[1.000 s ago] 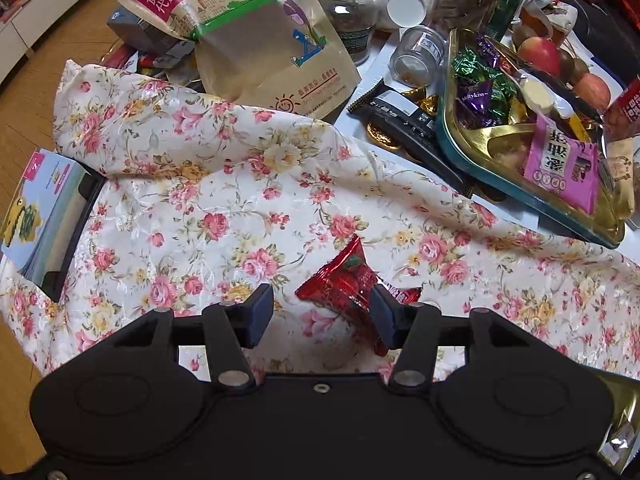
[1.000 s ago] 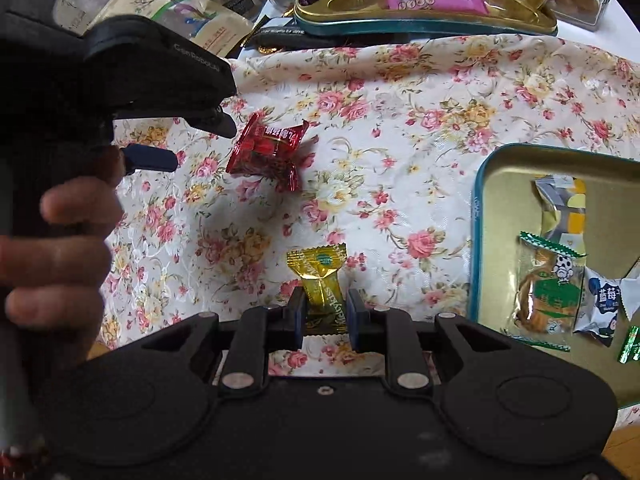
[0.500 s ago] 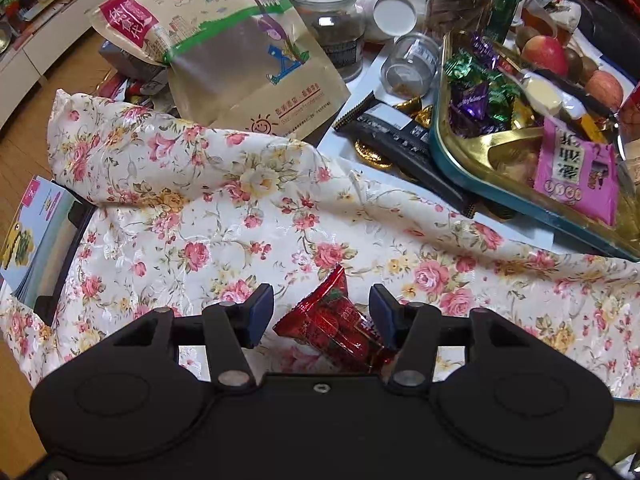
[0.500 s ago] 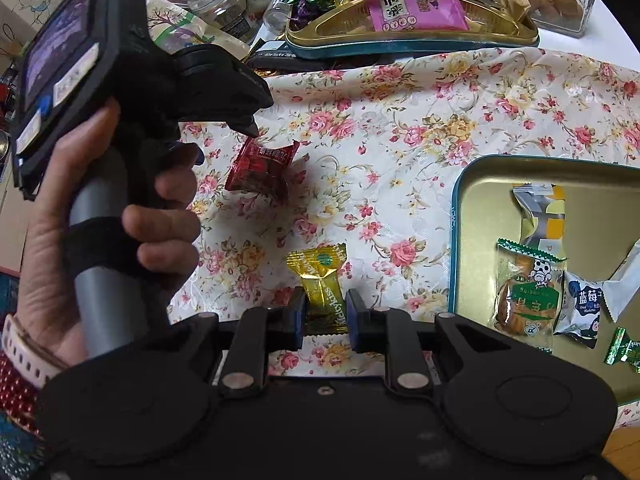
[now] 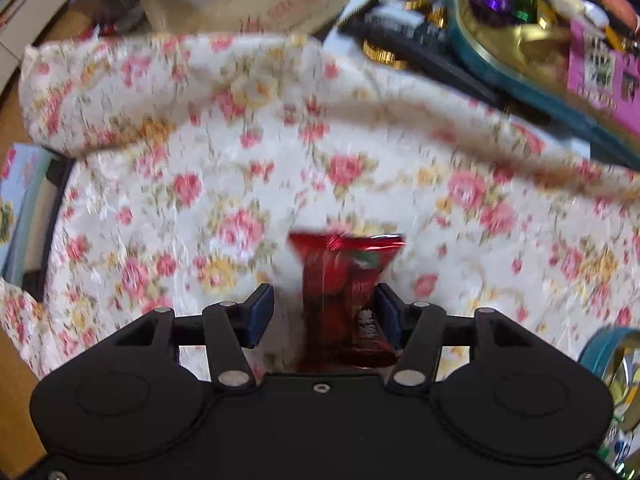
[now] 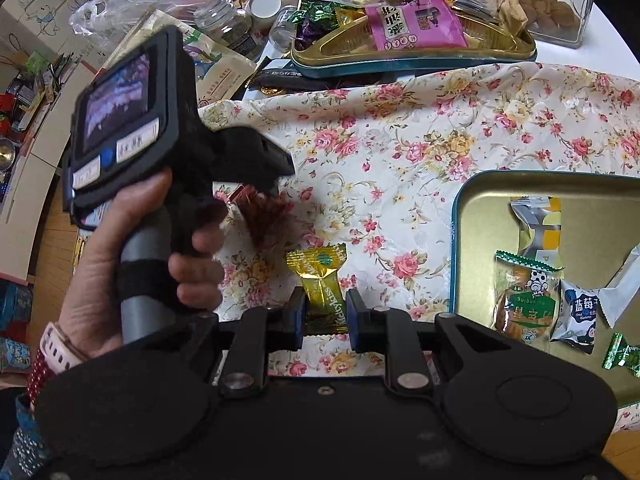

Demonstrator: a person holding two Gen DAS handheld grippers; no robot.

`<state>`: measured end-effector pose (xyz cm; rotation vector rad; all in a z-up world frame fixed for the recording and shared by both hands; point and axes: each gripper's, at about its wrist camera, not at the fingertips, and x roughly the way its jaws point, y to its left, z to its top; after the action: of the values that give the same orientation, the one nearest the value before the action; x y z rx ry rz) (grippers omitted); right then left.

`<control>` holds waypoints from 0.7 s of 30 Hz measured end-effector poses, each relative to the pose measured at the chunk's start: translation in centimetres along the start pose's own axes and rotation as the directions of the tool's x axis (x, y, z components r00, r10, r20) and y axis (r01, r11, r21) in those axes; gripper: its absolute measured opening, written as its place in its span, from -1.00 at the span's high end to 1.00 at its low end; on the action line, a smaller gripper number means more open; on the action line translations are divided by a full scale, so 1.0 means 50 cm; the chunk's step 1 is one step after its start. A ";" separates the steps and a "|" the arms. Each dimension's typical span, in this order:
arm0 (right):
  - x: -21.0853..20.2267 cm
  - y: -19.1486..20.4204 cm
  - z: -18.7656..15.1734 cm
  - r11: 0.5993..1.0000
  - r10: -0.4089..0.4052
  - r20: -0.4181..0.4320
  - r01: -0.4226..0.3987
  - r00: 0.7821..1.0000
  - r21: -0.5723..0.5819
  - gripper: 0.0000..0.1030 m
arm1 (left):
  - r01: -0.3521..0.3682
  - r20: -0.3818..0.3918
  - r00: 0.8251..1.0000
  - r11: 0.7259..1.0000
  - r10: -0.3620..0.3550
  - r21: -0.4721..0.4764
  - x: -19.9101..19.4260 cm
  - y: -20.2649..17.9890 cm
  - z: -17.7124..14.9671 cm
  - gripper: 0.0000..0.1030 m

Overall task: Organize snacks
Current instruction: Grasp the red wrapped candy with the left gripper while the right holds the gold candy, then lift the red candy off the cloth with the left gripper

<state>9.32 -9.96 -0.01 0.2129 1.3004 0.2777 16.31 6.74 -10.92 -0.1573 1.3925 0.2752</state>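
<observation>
Left wrist view: the left gripper (image 5: 322, 314), pointing down at the flowered cloth (image 5: 168, 152), has just been spreading its jaws, and the shiny red foil snack packet (image 5: 344, 280) stands between them, long axis running away from the camera, hard against the right-hand pad with a clear gap at the other (blur hides whether that pad presses). Right wrist view: the right gripper (image 6: 326, 314) is clamped on a gold foil candy (image 6: 322, 280) just above the cloth, with the teal-rimmed gold tin tray (image 6: 456, 248) close on its right, so this hand sits nearer the tray than the left.
</observation>
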 end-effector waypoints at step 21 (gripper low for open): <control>0.126 0.020 0.003 0.996 -0.005 -0.142 0.017 0.990 0.083 0.56 | 0.040 0.085 0.995 0.997 -0.045 0.066 -0.007 0.117 -0.016 -0.20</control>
<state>10.88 -7.00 -5.45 0.2614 1.4548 0.2323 13.82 12.10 -10.40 -0.1205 1.3087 0.1997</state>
